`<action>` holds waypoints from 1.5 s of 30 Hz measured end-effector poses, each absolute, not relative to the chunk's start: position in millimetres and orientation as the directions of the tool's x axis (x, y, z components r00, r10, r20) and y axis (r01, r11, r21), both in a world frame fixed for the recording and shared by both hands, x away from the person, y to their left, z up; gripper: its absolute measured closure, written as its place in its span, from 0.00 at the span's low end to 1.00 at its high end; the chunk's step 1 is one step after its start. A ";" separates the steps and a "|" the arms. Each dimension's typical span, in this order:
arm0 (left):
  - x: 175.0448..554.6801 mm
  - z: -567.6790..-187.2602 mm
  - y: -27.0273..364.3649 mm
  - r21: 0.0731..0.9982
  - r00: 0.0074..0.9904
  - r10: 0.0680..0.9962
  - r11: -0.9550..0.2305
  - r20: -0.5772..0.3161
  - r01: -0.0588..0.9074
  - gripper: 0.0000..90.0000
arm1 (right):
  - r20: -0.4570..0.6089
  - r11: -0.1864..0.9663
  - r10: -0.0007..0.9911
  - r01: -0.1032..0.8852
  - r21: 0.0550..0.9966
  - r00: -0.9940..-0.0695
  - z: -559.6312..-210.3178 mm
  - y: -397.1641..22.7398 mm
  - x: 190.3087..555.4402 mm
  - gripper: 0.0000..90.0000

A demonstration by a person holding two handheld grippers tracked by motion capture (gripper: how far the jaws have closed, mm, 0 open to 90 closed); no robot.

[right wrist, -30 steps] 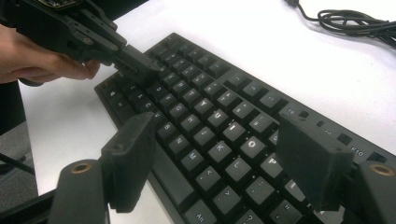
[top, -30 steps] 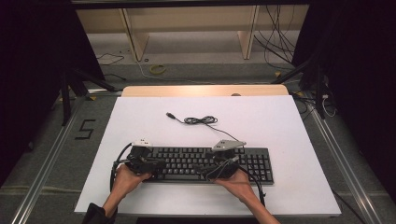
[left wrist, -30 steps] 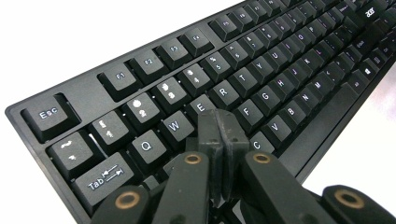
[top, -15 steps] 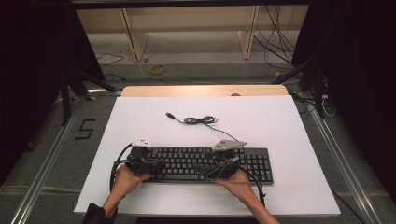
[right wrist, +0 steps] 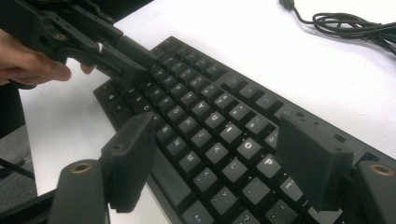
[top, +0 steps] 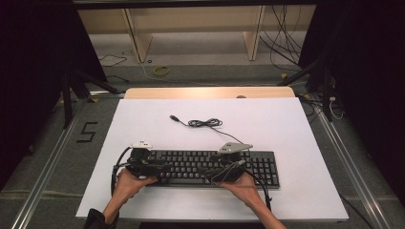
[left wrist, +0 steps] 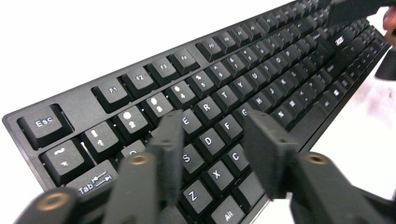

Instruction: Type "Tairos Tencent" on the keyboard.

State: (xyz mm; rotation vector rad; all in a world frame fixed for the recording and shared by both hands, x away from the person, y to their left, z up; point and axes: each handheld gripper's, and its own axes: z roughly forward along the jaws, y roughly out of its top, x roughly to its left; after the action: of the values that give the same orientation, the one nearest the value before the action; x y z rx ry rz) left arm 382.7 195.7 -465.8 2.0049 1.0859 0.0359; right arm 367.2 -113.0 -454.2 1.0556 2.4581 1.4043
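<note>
A black keyboard [top: 200, 167] lies along the near edge of the white tabletop [top: 296, 129]. Its cable [top: 203, 123] is coiled behind it, and the plug [top: 175, 118] lies loose. My left gripper [top: 160, 168] hovers over the keyboard's left end. In the left gripper view its jaws [left wrist: 212, 121] stand apart above the letter keys [left wrist: 219, 135]; they have just been opening, with nothing between them. My right gripper [top: 213, 172] hangs over the keyboard's middle right. Its jaws [right wrist: 219, 123] are spread wide above the keys [right wrist: 210, 112] and touch nothing. The left gripper [right wrist: 135, 58] shows farther off.
The cable's coil [right wrist: 355, 23] rests on the white surface behind the keyboard. A wooden strip [top: 210, 92] edges the table's far side. Beyond it are shelf legs, floor cables and a yellow ring [top: 161, 71]. A "5" [top: 87, 132] is taped on the floor at left.
Both hands and the keyboard stay where they were. The high view is too small to show any shift in the jaws.
</note>
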 end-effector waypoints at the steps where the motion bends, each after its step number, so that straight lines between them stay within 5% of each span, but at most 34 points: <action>1: 382.5 -465.3 196.0 0.680 0.622 0.704 -0.271 -0.342 0.681 0.58 | 0.225 0.327 0.622 0.509 0.796 -0.750 -454.4 -112.9 367.4 0.33; 19: 375.7 -456.0 206.2 0.757 0.623 0.693 -0.170 -0.363 0.631 0.37 | 0.230 0.336 0.601 0.503 0.797 -0.765 -455.2 -104.8 365.8 0.35; 45: 365.3 -450.7 214.4 0.811 0.637 0.680 -0.106 -0.363 0.575 0.30 | 0.223 0.387 0.543 0.477 0.789 -0.810 -457.0 -88.7 359.2 0.71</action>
State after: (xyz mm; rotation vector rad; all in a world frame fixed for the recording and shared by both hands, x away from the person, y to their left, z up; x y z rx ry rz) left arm 365.3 214.4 -450.7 1.7808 1.0156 0.1218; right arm 359.2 -88.7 -457.0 0.9411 2.5562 1.4168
